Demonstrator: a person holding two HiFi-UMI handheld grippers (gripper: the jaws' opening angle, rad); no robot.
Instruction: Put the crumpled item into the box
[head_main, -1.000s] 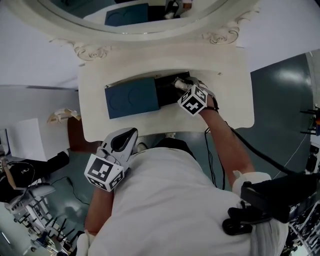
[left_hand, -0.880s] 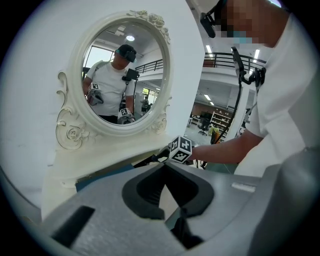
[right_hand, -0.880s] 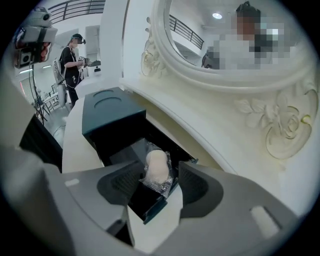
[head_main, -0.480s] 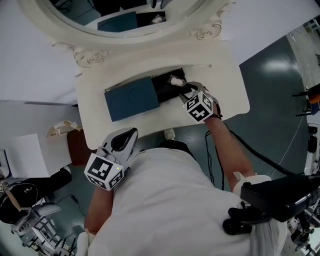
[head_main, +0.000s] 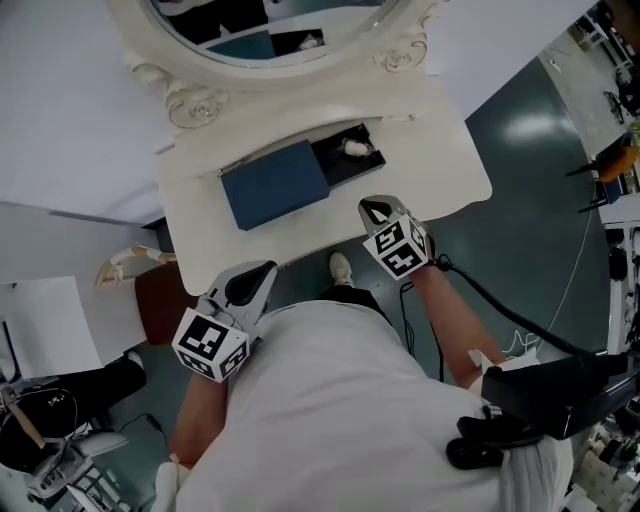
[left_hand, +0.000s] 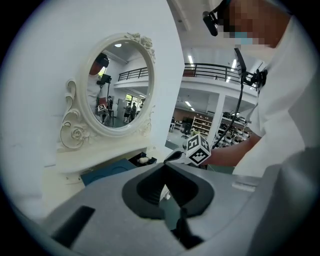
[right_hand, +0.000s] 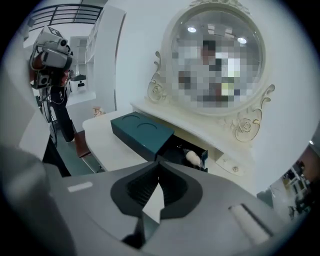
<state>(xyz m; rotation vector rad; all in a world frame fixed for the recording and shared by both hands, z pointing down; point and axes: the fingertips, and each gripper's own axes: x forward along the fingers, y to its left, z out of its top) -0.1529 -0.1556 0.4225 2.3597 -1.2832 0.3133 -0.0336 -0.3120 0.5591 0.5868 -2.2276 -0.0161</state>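
Observation:
A dark blue box (head_main: 275, 183) lies on the cream vanity table (head_main: 440, 165), its lid slid left so the right part stands uncovered. The white crumpled item (head_main: 355, 148) rests inside that uncovered part, also seen as a pale lump (right_hand: 192, 157) past the lid (right_hand: 142, 131). My right gripper (head_main: 372, 208) hovers over the table's front edge, apart from the box; its jaws have just been closing and now meet with nothing between them (right_hand: 159, 164). My left gripper (head_main: 262, 268) is held low in front of the table, its jaws together and empty (left_hand: 165, 165).
An oval mirror (head_main: 290, 20) in an ornate cream frame stands behind the box. A brown stool (head_main: 150, 295) sits left of the table on the grey floor. A black cable (head_main: 500, 305) trails from the right gripper. A white shoe (head_main: 340, 268) shows under the table edge.
My right gripper has drawn back from the box to the table's front edge and its jaws have shut; the crumpled item stays in the box. The left gripper has shifted little.

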